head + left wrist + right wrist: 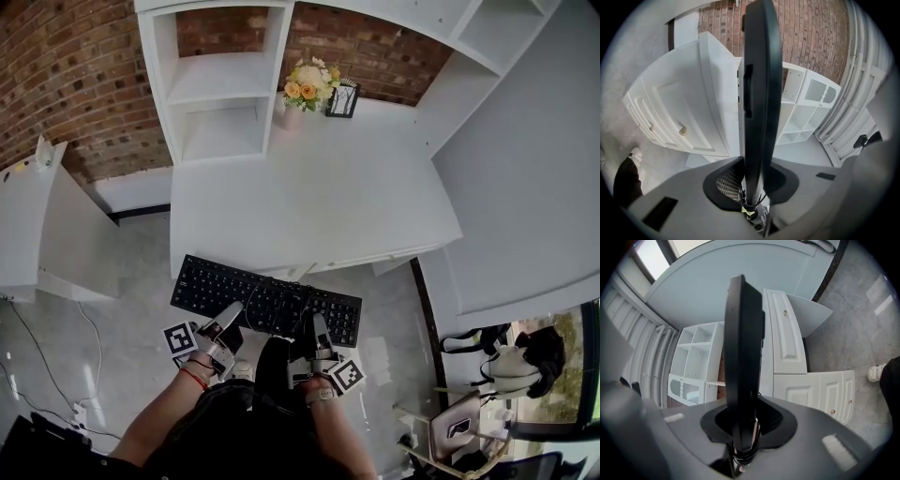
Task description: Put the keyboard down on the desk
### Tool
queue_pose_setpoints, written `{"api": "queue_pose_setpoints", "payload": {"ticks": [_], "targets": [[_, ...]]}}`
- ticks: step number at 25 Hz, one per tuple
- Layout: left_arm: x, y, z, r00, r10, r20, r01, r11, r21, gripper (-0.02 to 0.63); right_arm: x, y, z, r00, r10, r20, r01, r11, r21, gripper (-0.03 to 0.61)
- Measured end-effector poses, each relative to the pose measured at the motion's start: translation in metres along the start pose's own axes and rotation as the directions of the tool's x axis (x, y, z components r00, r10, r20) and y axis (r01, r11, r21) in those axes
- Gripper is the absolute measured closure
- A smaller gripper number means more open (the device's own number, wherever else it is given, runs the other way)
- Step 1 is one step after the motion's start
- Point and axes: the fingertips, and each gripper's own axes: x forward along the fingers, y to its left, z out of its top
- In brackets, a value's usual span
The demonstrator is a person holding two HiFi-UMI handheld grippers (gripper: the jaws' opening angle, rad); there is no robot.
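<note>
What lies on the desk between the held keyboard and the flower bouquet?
Nothing: in the head view, bare desk top separates keyboard and bouquet.

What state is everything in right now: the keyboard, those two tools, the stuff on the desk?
keyboard, held in the air before the desk, keys up, not set down.
left tool, shut on the keyboard's near edge.
right tool, shut on the same edge.
flowers, upright at the back of the desk.
picture frame, standing beside the flowers.
</note>
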Motion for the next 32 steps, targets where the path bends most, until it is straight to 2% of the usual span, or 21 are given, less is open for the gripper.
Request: {"api": "queue_pose_setpoints", "payload": {"ticks": [13, 27, 32], "targets": [[0.055, 0.009, 0.028, 0.995, 0.051, 0.082, -0.050, 0.999, -0.019, 0.555, 0.071, -0.012, 0.035, 0.993, -0.055, -0.102, 0.056, 0.998, 0.008, 0.505], [0.083, 0.022, 0.061, 0.984, 0.110, 0.144, -0.100, 0.992, -0.076, 0.555, 0.128, -0.022, 0.042, 0.980, -0.107, -0.169, 0.111, 0.994, 0.010, 0.505], [0.091, 0.025, 0.068, 0.978, 0.146, 0.148, -0.133, 0.987, -0.091, 0.554, 0.141, -0.027, 0.044, 0.978, -0.128, -0.164, 0.137, 0.990, 0.044, 0.506]]}}
